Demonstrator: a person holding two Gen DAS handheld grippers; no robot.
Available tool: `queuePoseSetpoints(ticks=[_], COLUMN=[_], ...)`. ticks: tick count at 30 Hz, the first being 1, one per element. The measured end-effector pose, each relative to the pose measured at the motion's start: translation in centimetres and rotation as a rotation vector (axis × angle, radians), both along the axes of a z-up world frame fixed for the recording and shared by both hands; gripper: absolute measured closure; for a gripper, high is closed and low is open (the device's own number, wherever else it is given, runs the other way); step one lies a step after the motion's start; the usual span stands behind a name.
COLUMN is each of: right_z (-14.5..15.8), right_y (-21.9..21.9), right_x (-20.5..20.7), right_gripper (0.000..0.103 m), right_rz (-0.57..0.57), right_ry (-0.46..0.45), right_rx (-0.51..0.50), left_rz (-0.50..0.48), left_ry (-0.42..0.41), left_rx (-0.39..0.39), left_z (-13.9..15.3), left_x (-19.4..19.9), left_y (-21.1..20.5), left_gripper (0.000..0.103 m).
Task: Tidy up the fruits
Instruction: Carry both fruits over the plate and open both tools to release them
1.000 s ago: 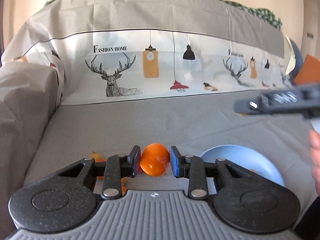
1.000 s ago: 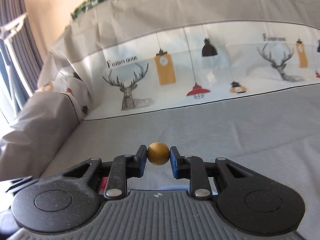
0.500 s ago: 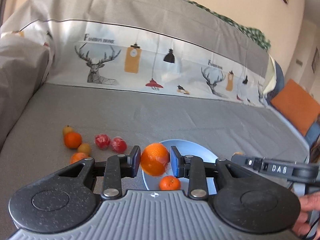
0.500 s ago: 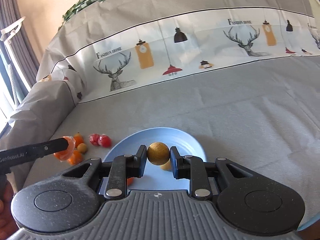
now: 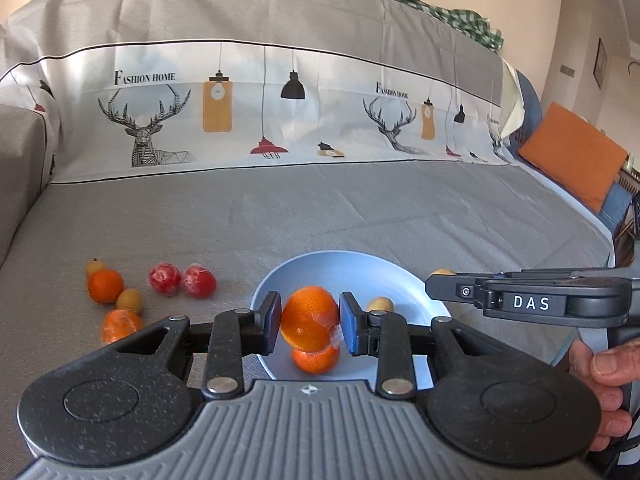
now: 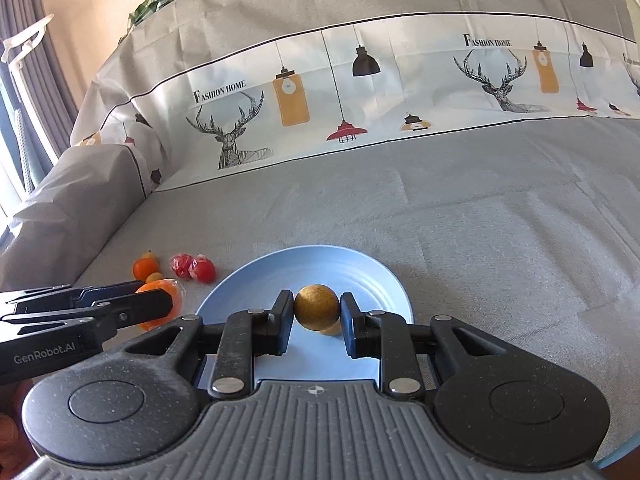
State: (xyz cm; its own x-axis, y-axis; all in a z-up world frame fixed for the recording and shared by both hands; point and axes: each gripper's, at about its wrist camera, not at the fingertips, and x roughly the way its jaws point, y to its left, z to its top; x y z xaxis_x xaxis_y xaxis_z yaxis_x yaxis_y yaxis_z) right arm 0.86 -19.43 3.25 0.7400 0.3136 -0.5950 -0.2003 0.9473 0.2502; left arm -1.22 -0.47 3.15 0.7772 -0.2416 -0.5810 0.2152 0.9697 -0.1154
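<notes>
- Left hand-held gripper [image 5: 310, 324]: jaws closed on a round orange mandarin with a film of clear wrap on its skin [image 5: 310, 318]. The fruit hangs above the near part of the round pale-blue plate [image 5: 340, 268], so this reads as a carry about to end in a drop-off.
- Right hand-held gripper [image 6: 316, 316]: jaws nearly together, pinching a small round golden-brown fruit, longan-like [image 6: 317, 306]. It hangs over the middle of the same plate, well inside the rim; releasing there should keep it from rolling off.
- The plate sits on the grey cloth-covered sofa seat [image 5: 360, 216]. It serves as the collecting point, judging by the task.
- Count on the plate, left wrist view: one orange mandarin [image 5: 316, 360] directly below the held one; one small tan fruit [image 5: 380, 304] just right of the left gripper's right jaw. Two in all.
- Count held: two, one per gripper.
- Count loose on the seat left of the plate: two red fruits in clear wrap [image 5: 182, 278], touching each other; two orange mandarins [image 5: 105, 286] [image 5: 120, 324]; two small tan-yellow fruits [image 5: 130, 300] [image 5: 95, 267]. Six in all, clustered close.
- Judgement: roughly a third through; six pickups remain after these two are set down.
- Risk: a release from this height could knock the mandarin already lying underneath.
</notes>
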Motion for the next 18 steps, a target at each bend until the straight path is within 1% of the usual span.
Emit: queuePoseSetpoints(ticks=[9, 18], right_z=[-0.1, -0.2], right_y=[0.1, 0.4], right_x=[0.2, 0.2], right_gripper=[0.077, 0.077], right_rz=[-0.005, 0.006], right_ry=[0.008, 0.01], right_rx=[-0.001, -0.019], left_rz=[-0.021, -0.082], left_ry=[0.005, 0.017], left_rx=[-0.001, 0.006], left_z=[-0.2, -0.7], left_x=[0.0, -0.3], left_y=[-0.1, -1.1], left_gripper=[0.068, 0.068])
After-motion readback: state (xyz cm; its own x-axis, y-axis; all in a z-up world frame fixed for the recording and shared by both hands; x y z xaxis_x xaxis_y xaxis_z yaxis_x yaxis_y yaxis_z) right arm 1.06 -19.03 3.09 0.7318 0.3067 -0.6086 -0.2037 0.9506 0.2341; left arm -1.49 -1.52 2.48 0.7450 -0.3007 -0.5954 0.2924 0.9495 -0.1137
